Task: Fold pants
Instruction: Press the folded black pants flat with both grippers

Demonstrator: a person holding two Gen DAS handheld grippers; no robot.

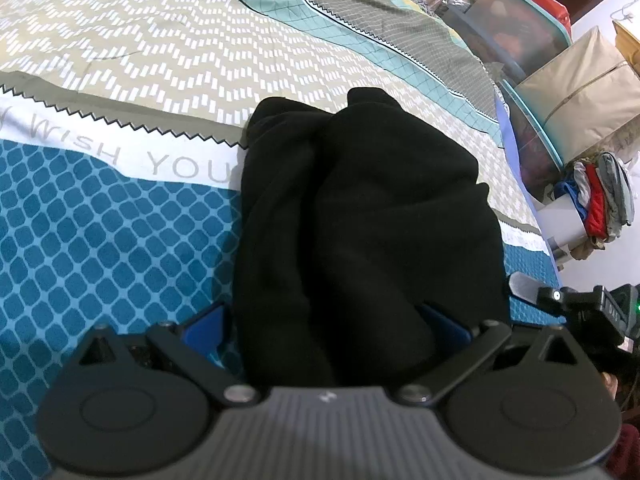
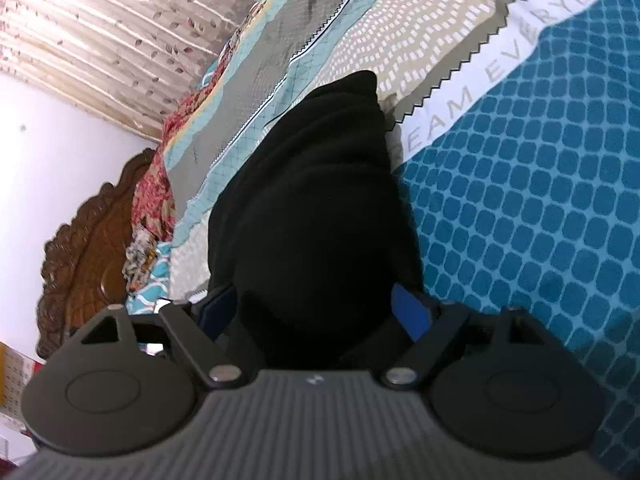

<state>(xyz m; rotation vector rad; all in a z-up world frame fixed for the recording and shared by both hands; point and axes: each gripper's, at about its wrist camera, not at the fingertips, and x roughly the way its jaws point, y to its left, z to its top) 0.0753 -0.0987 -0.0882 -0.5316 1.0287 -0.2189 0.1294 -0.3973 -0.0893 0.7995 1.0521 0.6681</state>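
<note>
Left gripper (image 1: 324, 316): jaws clamped on bunched soft black fleece pants (image 1: 360, 208). Right gripper (image 2: 316, 312): likewise pinching black cloth. Pants lifted at near end, far end trailing on blue-patterned bedsheet (image 1: 100, 248). Likely raised to carry fold over.

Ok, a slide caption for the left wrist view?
Left gripper clamps bunched black pants over a patterned bedsheet.

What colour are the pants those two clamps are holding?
Plain black pants, with no visible pattern; the left wrist view shows them best.
</note>
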